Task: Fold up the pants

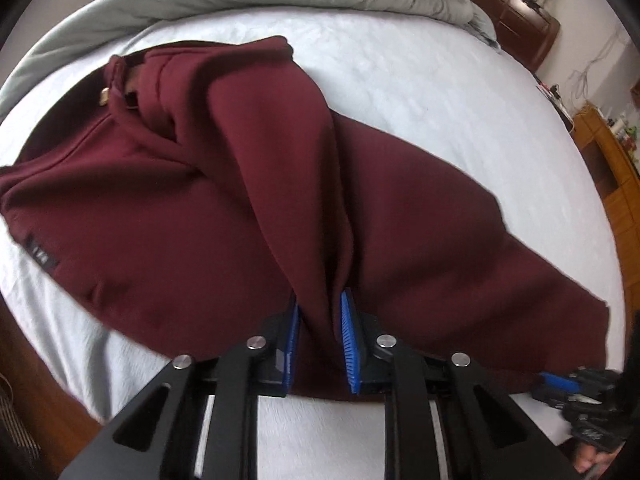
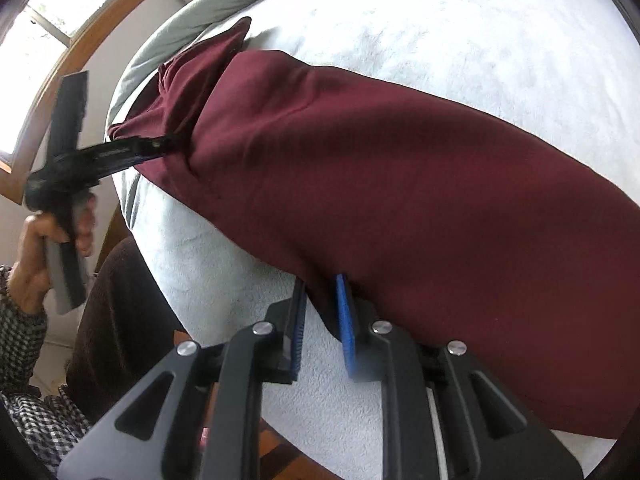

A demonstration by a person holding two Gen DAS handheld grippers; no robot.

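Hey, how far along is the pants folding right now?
Early. The maroon pants lie spread on the bed, with no tidy fold visible. In hand: the left hand-held gripper and right hand-held gripper each pinch fabric along the near edge. Left: folding it over and flattening.

Hidden folds and cut-off edges

The pants (image 1: pixel 168 216) run past the left wrist view's left edge; their small dark label (image 1: pixel 43 261) is unreadable, and fabric hides each tongs' grip.
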